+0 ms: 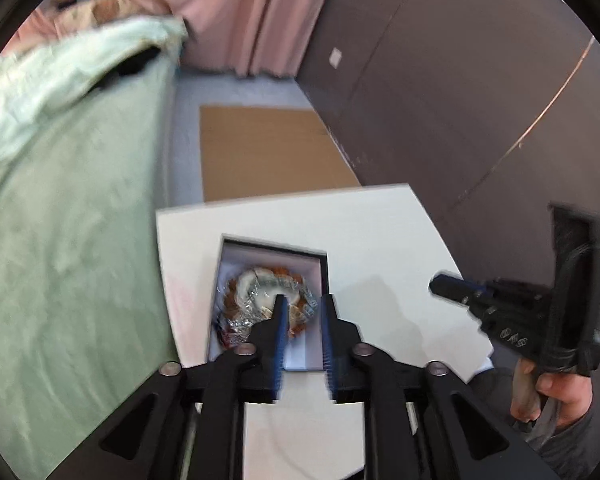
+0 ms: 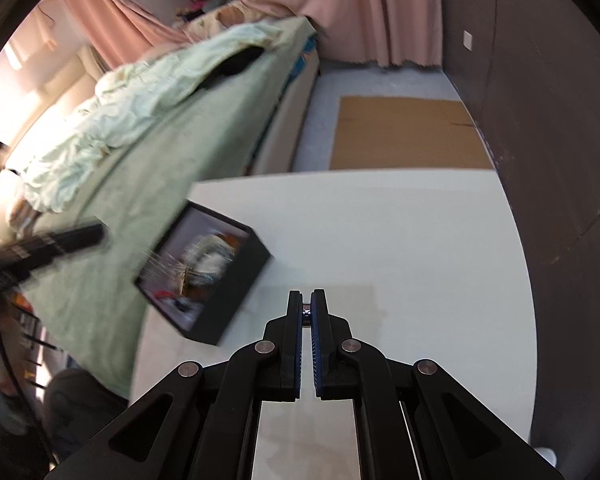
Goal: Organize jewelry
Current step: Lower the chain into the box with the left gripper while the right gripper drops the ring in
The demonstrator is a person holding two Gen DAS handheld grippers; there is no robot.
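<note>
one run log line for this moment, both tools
left tool: open over jewelry box | right tool: shut on small shiny piece | above white table

Jewelry point(image 1: 260, 300) lies in box point(image 1: 322, 276) on table point(image 1: 380, 232); bed point(image 1: 80, 240) left; cardboard point(image 1: 268, 152) behind.

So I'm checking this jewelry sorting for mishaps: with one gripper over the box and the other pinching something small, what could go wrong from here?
1. The jewelry in the box lies in a tangled heap; the left gripper, open just above it, might lift several pieces at once.
2. The right gripper is shut on a tiny shiny piece near its tips; it could slip out onto the white table.
3. The box sits near the table's edge beside the bed; a nudge could push it off.
</note>
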